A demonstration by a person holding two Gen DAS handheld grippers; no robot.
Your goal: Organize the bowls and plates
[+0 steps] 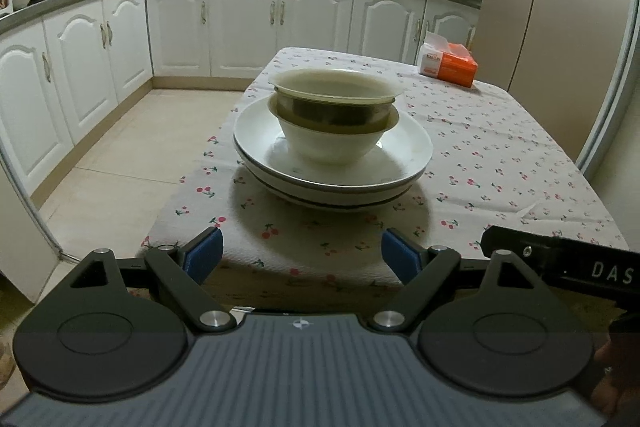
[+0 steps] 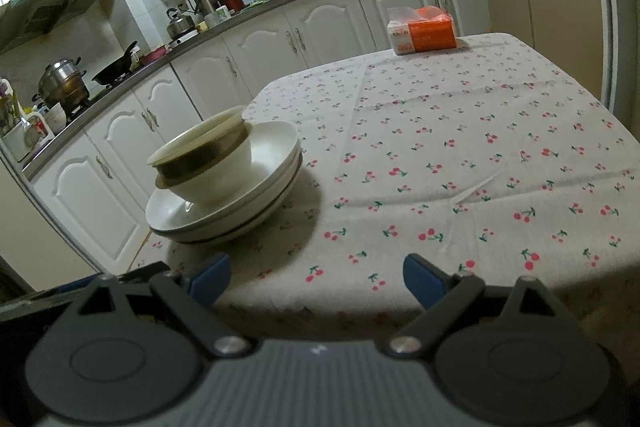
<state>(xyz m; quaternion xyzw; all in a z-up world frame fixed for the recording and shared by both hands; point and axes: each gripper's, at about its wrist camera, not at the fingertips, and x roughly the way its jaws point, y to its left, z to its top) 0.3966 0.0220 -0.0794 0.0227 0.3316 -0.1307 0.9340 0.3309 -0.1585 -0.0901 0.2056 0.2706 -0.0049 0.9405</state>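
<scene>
While both sets of jaws stand wide open and hold nothing, the left gripper (image 1: 302, 253) hangs over the near edge of the bench (image 1: 500, 147), short of the stack. The right gripper (image 2: 316, 277) does likewise, with the stack to its left. Nested bowls (image 1: 332, 123) sit in stacked plates (image 1: 332, 183).

Both tongs are tipped downward with jaws wide and empty: left tongs (image 1: 302, 253), right tongs (image 2: 317, 277), apparently side by side.
</scene>
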